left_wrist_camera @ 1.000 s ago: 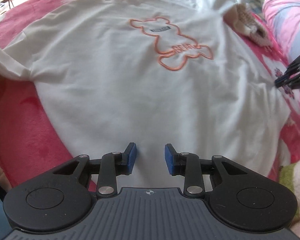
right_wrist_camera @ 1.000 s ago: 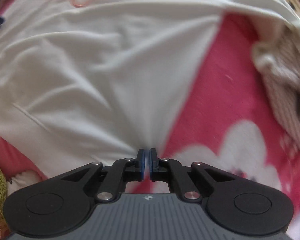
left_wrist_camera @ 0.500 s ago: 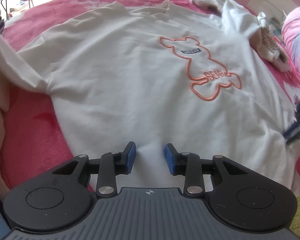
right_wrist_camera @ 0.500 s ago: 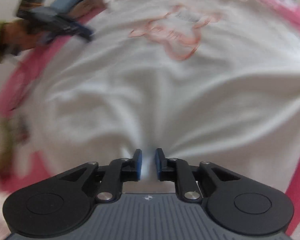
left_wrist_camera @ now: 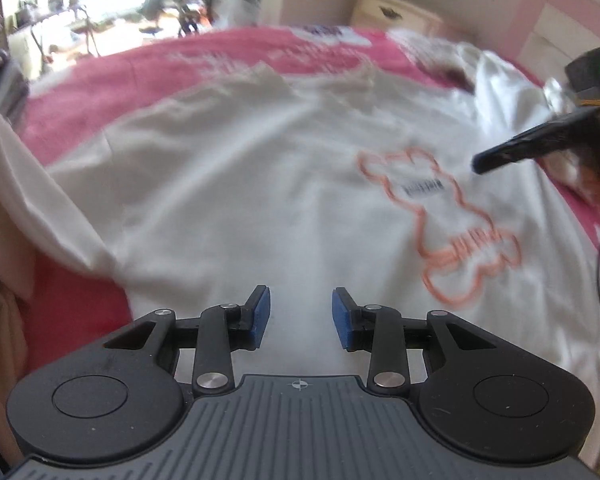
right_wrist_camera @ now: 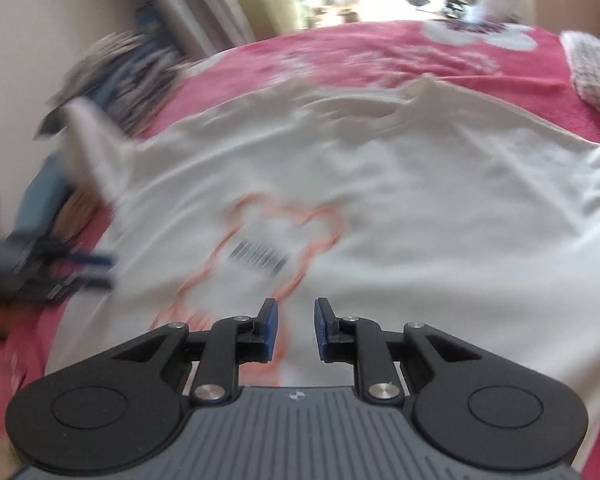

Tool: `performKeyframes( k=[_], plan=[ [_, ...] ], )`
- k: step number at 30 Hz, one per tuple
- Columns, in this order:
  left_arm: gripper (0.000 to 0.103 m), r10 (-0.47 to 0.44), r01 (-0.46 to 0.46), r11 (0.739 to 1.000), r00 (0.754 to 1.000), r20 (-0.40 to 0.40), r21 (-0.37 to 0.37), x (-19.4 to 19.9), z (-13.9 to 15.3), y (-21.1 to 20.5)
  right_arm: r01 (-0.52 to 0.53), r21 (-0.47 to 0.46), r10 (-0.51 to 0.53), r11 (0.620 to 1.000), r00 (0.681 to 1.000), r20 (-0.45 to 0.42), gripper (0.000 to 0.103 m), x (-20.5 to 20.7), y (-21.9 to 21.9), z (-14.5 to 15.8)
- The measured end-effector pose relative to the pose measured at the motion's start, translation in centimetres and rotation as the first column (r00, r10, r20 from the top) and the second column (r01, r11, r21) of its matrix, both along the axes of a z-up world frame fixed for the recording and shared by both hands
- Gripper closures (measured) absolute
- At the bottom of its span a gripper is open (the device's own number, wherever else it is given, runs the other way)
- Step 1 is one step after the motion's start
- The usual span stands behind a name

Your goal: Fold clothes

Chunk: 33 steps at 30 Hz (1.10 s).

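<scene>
A white T-shirt [left_wrist_camera: 260,184] with an orange bear outline [left_wrist_camera: 451,224] lies spread face up on a pink bedspread [left_wrist_camera: 236,52]. My left gripper [left_wrist_camera: 301,316] hovers open above the shirt's lower part, nothing between its blue pads. In the right wrist view the same T-shirt [right_wrist_camera: 439,208] fills the frame, and my right gripper [right_wrist_camera: 296,328] is open over the bear print [right_wrist_camera: 276,240], empty. The right gripper [left_wrist_camera: 539,144] also shows at the right edge of the left wrist view, above the shirt. The left gripper [right_wrist_camera: 60,268] appears blurred at the left of the right wrist view.
A knitted beige garment [right_wrist_camera: 595,76] lies on the bedspread [right_wrist_camera: 339,52] past the shirt's right shoulder. A pile of dark clothes [right_wrist_camera: 132,76] sits at the bed's far left. A cream nightstand [left_wrist_camera: 395,12] and a pink headboard [left_wrist_camera: 555,16] stand beyond the bed.
My right gripper let go of the shirt's hem, opened, and swung up over the bear print. My left gripper stayed open and lifted, tilting toward the collar.
</scene>
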<state>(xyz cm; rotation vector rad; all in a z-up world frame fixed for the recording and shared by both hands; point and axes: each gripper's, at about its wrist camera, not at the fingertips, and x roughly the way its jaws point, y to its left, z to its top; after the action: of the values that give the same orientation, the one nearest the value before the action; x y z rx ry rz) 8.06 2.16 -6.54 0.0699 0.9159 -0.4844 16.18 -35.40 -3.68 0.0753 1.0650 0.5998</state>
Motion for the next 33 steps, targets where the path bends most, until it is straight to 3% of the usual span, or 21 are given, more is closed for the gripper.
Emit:
performKeyframes(
  k=[6, 8, 10, 12, 13, 16, 20, 22, 25, 27, 28, 29, 30, 33],
  plan=[
    [0.068, 0.069, -0.069, 0.998, 0.992, 0.105, 0.003, 7.1, 0.8, -1.9, 0.114, -0.045, -0.109, 0.992, 0.988, 0.105, 0.081, 8.5, 1.1, -0.8],
    [0.063, 0.102, -0.102, 0.995, 0.989, 0.105, -0.009, 10.4, 0.8, -2.9, 0.137, -0.064, -0.127, 0.989, 0.982, 0.143, 0.067, 10.8, 1.8, -0.4],
    [0.050, 0.136, -0.134, 0.991, 0.985, 0.103, -0.021, 13.7, 0.7, -4.0, 0.160, -0.081, -0.143, 0.984, 0.973, 0.180, 0.058, 13.1, 2.5, 0.0],
    [0.045, 0.173, -0.170, 0.985, 0.981, 0.088, -0.036, 17.1, 0.6, -5.1, 0.163, -0.105, -0.140, 0.981, 0.970, 0.198, 0.049, 15.3, 3.3, 0.0],
    [0.044, 0.178, -0.177, 0.984, 0.980, 0.087, -0.019, 18.4, 0.4, -5.8, 0.159, -0.131, -0.132, 0.979, 0.971, 0.199, 0.044, 16.3, 3.9, -0.2],
    [0.044, 0.192, -0.196, 0.980, 0.978, 0.087, 0.037, 22.4, -0.1, -7.9, 0.146, -0.212, -0.102, 0.966, 0.973, 0.207, 0.044, 19.0, 5.6, -1.1],
    [0.046, 0.215, -0.225, 0.968, 0.972, 0.090, 0.115, 25.9, -1.3, -9.7, 0.148, -0.296, -0.109, 0.943, 0.983, 0.144, 0.045, 21.8, 6.3, -3.1],
    [0.054, 0.208, -0.216, 0.966, 0.976, 0.072, 0.143, 26.9, -2.0, -10.2, 0.148, -0.291, -0.122, 0.945, 0.987, 0.105, 0.046, 22.4, 5.8, -3.9],
    [0.063, 0.181, -0.191, 0.967, 0.981, 0.069, 0.168, 26.9, -2.4, -10.9, 0.132, -0.270, -0.119, 0.954, 0.991, 0.063, 0.056, 22.5, 5.2, -4.4],
    [0.081, 0.149, -0.163, 0.970, 0.985, 0.085, 0.179, 26.7, -2.4, -11.4, 0.107, -0.262, -0.097, 0.959, 0.994, 0.054, 0.065, 22.3, 5.1, -4.4],
    [0.091, 0.133, -0.151, 0.970, 0.986, 0.105, 0.189, 26.4, -2.4, -11.7, 0.109, -0.263, -0.093, 0.959, 0.993, 0.073, 0.073, 22.0, 5.1, -4.3],
    [0.094, 0.117, -0.141, 0.970, 0.985, 0.125, 0.200, 26.1, -2.4, -12.1, 0.118, -0.264, -0.093, 0.957, 0.990, 0.104, 0.082, 21.8, 5.1, -4.1],
    [0.101, 0.109, -0.141, 0.967, 0.982, 0.156, 0.213, 25.9, -2.3, -12.5, 0.127, -0.266, -0.094, 0.956, 0.986, 0.134, 0.085, 21.5, 5.1, -3.9],
    [0.102, 0.122, -0.184, 0.966, 0.945, 0.304, 0.183, 24.2, -1.6, -12.8, 0.154, -0.269, -0.094, 0.951, 0.970, 0.226, 0.089, 20.6, 5.2, -3.2]
  ],
)
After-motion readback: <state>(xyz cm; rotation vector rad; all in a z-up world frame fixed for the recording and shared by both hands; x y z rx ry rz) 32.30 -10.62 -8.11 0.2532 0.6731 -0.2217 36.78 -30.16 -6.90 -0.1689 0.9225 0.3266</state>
